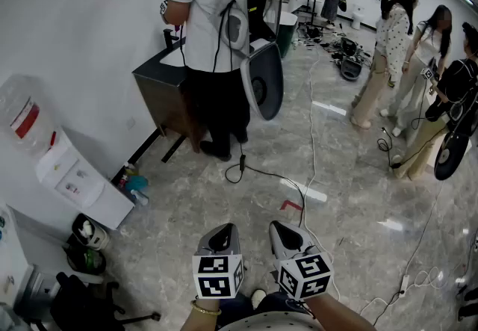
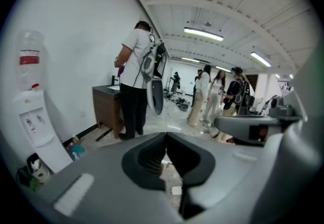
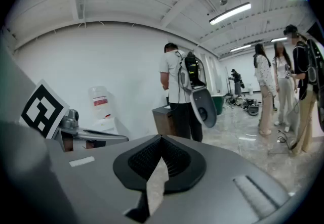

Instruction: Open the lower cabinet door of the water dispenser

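The white water dispenser stands against the left wall with a clear bottle on top, and its lower cabinet front is closed. Both grippers are held low at the bottom centre, a good way off from it. My left gripper is shut with nothing in it, and my right gripper beside it is also shut and empty. The left gripper view has the closed jaws in front and the dispenser at far left. In the right gripper view the jaws are shut and the dispenser stands beyond.
A person with a backpack stands at a dark wooden cabinet further along the wall. Cables trail over the marble floor. Several people stand at the right. Bottles and a bin sit beside the dispenser.
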A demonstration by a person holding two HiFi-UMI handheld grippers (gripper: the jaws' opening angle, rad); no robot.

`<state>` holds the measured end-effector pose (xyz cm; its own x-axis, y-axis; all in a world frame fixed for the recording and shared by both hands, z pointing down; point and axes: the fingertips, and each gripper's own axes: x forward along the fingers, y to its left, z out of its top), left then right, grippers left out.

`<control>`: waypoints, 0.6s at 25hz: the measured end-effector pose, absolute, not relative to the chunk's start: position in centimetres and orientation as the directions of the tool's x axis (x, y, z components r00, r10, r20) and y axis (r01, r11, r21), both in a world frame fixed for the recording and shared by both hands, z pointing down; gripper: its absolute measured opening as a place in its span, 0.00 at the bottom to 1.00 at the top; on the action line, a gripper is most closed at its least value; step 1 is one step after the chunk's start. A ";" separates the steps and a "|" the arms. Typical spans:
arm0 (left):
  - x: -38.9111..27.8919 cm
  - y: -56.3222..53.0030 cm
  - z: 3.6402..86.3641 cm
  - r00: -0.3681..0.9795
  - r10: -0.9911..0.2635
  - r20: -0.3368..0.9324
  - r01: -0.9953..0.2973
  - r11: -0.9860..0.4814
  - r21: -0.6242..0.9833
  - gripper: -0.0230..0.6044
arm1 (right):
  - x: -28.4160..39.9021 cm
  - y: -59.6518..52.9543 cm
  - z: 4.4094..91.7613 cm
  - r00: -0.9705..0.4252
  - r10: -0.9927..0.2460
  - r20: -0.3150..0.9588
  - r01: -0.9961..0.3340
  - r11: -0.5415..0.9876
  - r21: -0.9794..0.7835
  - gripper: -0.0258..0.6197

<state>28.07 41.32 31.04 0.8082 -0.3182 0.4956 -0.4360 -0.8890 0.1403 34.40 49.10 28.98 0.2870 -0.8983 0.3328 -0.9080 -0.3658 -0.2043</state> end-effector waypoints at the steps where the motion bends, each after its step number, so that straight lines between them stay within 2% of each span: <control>1: 27.3 40.7 31.3 0.800 -0.333 0.500 -0.454 -0.880 0.140 0.05 | 33.9 48.4 29.2 0.267 -0.903 0.336 -0.914 -0.348 -0.207 0.04; 15: 11.7 23.1 34.1 0.598 -0.605 0.526 -0.772 -0.610 0.176 0.05 | 22.8 31.2 31.6 -0.046 -0.921 0.386 -0.979 -0.034 -0.200 0.04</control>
